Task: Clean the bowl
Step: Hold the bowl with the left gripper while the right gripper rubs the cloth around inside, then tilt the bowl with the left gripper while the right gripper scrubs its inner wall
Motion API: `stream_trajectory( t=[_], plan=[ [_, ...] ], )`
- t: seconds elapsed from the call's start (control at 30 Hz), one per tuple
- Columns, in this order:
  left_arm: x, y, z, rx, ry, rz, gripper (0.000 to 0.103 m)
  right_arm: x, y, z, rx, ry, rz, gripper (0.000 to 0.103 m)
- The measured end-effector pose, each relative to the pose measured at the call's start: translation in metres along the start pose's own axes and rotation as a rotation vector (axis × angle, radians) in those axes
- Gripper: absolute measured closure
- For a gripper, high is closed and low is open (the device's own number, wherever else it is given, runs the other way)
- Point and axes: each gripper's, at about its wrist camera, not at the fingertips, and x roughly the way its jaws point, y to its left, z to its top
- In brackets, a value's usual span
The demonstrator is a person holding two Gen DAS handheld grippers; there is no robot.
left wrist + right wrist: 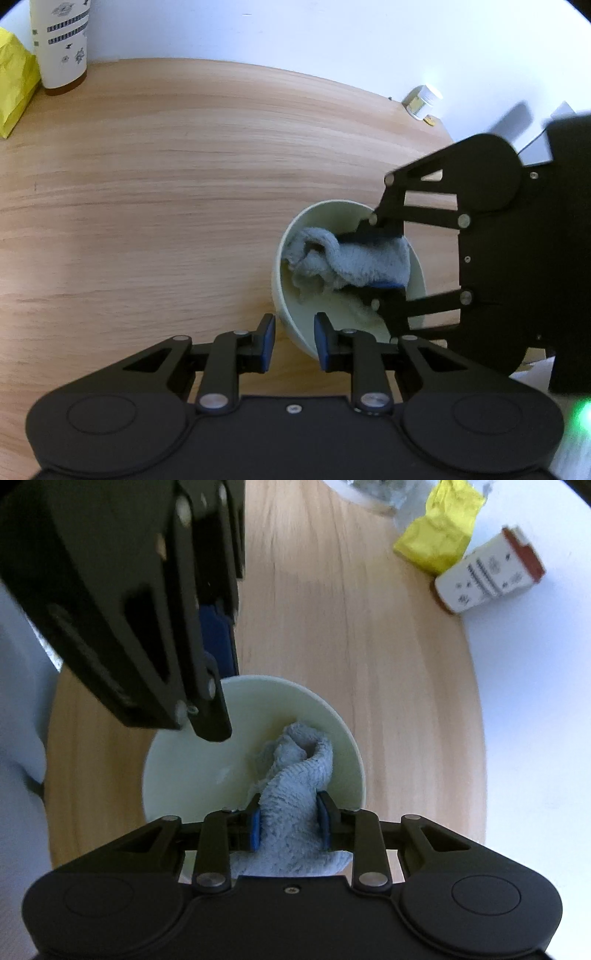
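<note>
Starting far left in the left wrist view: yellow bag [14, 81] at the table edge, w/ a tall white patterned carton [61, 40] just beside it, upright. Wooden table [166, 184] runs bare across the middle. Left gripper [293, 341] sits low in frame, its blue pads astride the near rim of the pale green bowl [291, 317], one outside the wall, one inside. Gap is narrow, but whether the pads actually press the rim can't be told. Bowl stands on the table right of centre. Inside it lies a light blue towel [354, 262], bunched toward the left wall. Right gripper [373, 264] comes in from the right edge, jaws clamped on the towel's thick end, partway closed w/ cloth filling the gap. Small white-capped jar [421, 99] lies far back on the right, near the table edge.

Right wrist view: left gripper's body looms top left, over the bowl's [177, 768] rim. Towel [291, 812] pinched between the right gripper's [290, 825] blue pads, loose end twisted against the bowl's right inner wall. Yellow bag [439, 535] and carton [487, 576] sit top right, touching.
</note>
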Motion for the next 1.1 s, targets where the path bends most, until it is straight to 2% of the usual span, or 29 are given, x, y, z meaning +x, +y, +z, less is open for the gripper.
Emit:
stream_trajectory(
  t=[0.13,0.27,0.37,0.57,0.73,0.83,1.0,1.1],
  plan=[
    [0.011,0.008,0.011,-0.005,0.0,0.014,0.081,0.004,-0.009,0.002,0.059,0.015,0.088,0.071],
    [0.022,0.02,0.023,-0.011,0.001,0.021,0.081,-0.011,-0.025,0.003,0.153,0.003,0.194,0.071],
    [0.03,0.027,0.029,-0.002,0.0,0.028,0.081,-0.027,-0.04,0.003,0.195,0.002,0.211,0.071],
    [0.047,0.038,0.043,-0.03,-0.005,0.031,0.081,-0.035,-0.044,0.0,0.175,0.048,0.302,0.071],
    [0.048,0.044,0.046,-0.068,-0.01,0.012,0.081,-0.013,-0.038,0.007,0.171,0.1,0.38,0.071],
    [0.052,0.05,0.053,-0.092,-0.014,0.001,0.081,0.004,-0.036,0.012,0.17,0.118,0.396,0.071],
    [0.047,0.053,0.055,-0.118,-0.036,-0.008,0.081,0.018,-0.031,0.018,0.176,0.109,0.359,0.071],
    [0.045,0.066,0.057,-0.184,-0.052,-0.043,0.081,0.016,-0.04,0.018,0.267,0.085,0.387,0.071]
  ],
)
